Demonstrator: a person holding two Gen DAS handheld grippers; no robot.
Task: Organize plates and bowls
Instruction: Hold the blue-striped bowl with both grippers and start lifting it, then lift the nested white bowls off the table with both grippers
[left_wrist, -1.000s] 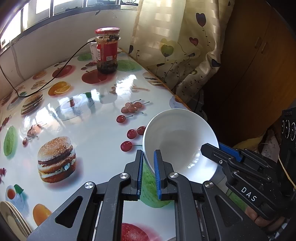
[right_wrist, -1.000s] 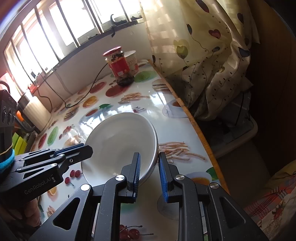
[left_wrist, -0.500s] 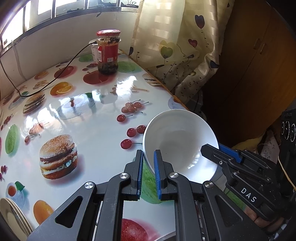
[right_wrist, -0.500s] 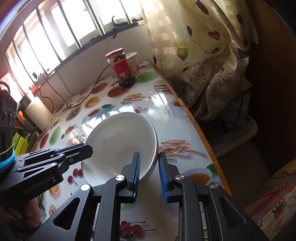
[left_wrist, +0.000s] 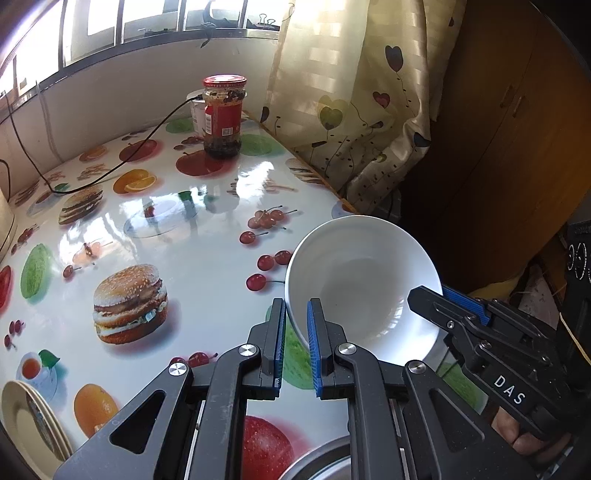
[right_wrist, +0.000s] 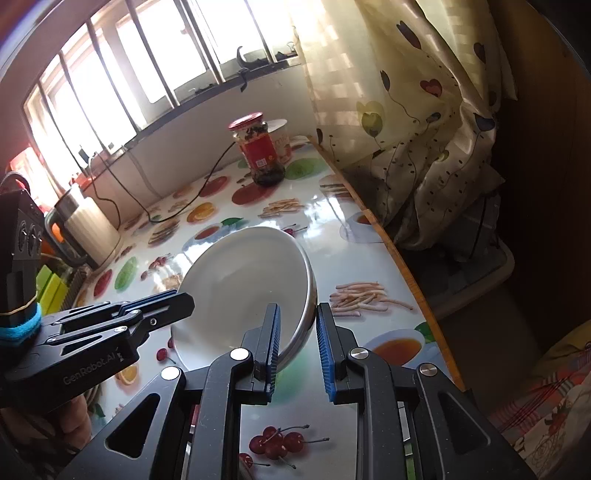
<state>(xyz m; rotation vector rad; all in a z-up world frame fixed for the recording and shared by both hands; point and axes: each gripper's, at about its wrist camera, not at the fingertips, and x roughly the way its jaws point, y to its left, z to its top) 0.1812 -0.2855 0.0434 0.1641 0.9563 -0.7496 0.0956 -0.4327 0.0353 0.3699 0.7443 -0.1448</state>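
A white bowl (left_wrist: 362, 280) hangs tilted over the right part of the fruit-print table (left_wrist: 192, 258), held by both grippers. My left gripper (left_wrist: 295, 306) is shut on the bowl's near left rim. In the same view, my right gripper (left_wrist: 439, 293) clamps the opposite rim, one finger inside and one outside. Seen from the right wrist, the bowl (right_wrist: 243, 280) fills the middle, and my right gripper (right_wrist: 297, 314) is shut on its right rim. My left gripper (right_wrist: 177, 295) grips the bowl from the left there.
A red-lidded jar (left_wrist: 223, 114) and a white cup stand at the far edge by a black cable (left_wrist: 147, 140). Stacked plates (left_wrist: 26, 417) lie at the lower left, a metal rim (left_wrist: 317, 461) just below my left gripper. A kettle (right_wrist: 88, 229) stands left; the curtain (left_wrist: 351, 110) hangs past the table's right edge.
Both grippers have drawn back and slightly up with the bowl between them. More of the plates and the metal rim have come into the left wrist view. Both grips are unchanged.
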